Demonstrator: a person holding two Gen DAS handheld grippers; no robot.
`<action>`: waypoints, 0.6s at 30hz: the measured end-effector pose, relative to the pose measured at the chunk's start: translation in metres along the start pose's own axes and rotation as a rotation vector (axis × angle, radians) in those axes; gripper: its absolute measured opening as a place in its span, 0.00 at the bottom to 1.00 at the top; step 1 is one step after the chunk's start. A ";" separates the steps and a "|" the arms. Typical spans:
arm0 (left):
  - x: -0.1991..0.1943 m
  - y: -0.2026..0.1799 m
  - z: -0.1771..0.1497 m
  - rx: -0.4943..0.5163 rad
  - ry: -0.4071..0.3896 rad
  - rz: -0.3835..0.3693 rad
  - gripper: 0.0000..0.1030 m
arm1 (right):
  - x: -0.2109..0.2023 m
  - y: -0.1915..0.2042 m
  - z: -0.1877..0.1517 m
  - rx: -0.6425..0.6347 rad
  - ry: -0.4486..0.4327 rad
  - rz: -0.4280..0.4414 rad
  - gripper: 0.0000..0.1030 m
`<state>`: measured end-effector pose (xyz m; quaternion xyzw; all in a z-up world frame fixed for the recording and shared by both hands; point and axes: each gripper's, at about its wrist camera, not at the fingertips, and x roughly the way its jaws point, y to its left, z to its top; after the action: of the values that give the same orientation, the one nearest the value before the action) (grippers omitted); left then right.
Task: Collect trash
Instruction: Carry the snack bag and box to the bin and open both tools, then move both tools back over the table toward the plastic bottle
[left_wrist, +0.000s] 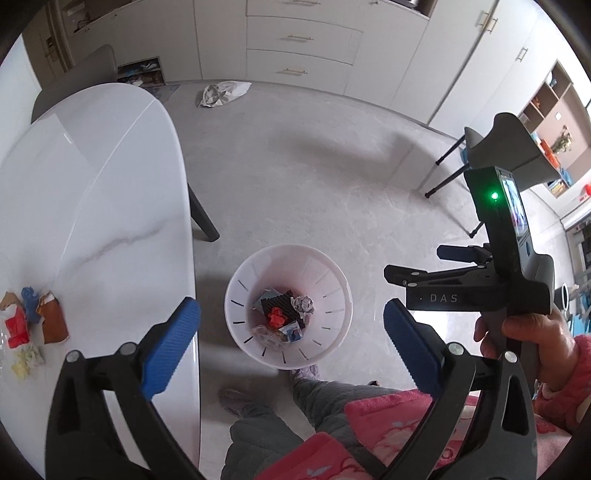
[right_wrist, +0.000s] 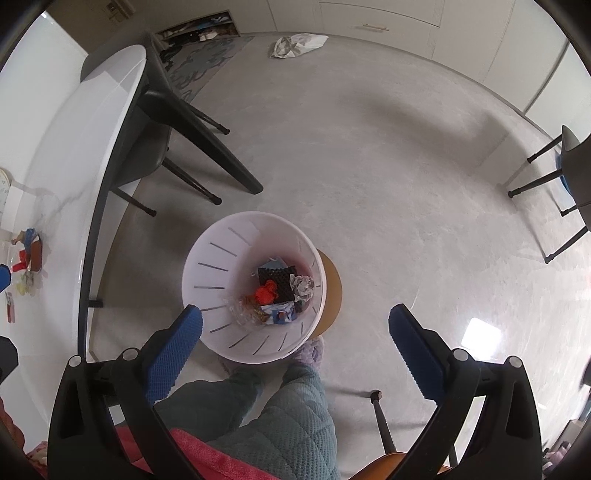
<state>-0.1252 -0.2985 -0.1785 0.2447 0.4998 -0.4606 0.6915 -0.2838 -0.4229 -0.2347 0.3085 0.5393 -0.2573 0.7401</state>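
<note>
Both the left gripper (left_wrist: 291, 325) and right gripper (right_wrist: 295, 332) hang with fingers spread wide, holding nothing, right over the round white plastic bin (left_wrist: 236, 295) so scraps fall in. More crumpled coloured wrappers (left_wrist: 31, 325) wait on the shiny white surface (left_wrist: 96, 192).

White slotted bin (left_wrist: 236, 295); blue-padded black gripper (left_wrist: 291, 325); white grey-veined table (left_wrist: 92, 206).

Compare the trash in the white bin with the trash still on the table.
The bin trash lies at the bottom of the white bin on the floor; the table trash sits on the white table near its edge. The bin trash includes a dark ridged piece and a grey paper ball; the table trash shows brown, blue and pale yellow scraps. Both include something red and look crumpled.
</note>
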 end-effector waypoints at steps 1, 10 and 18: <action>-0.001 0.001 -0.001 -0.005 0.000 0.001 0.92 | 0.000 0.002 0.000 -0.003 0.000 0.001 0.97; -0.011 0.012 -0.002 -0.047 -0.013 0.010 0.92 | -0.001 0.016 -0.001 -0.032 -0.005 0.004 0.97; -0.026 0.033 -0.010 -0.097 -0.039 0.036 0.92 | -0.002 0.040 0.002 -0.062 -0.017 0.015 0.97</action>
<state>-0.1030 -0.2654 -0.1628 0.2109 0.5032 -0.4281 0.7204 -0.2543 -0.3976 -0.2255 0.2871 0.5383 -0.2374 0.7559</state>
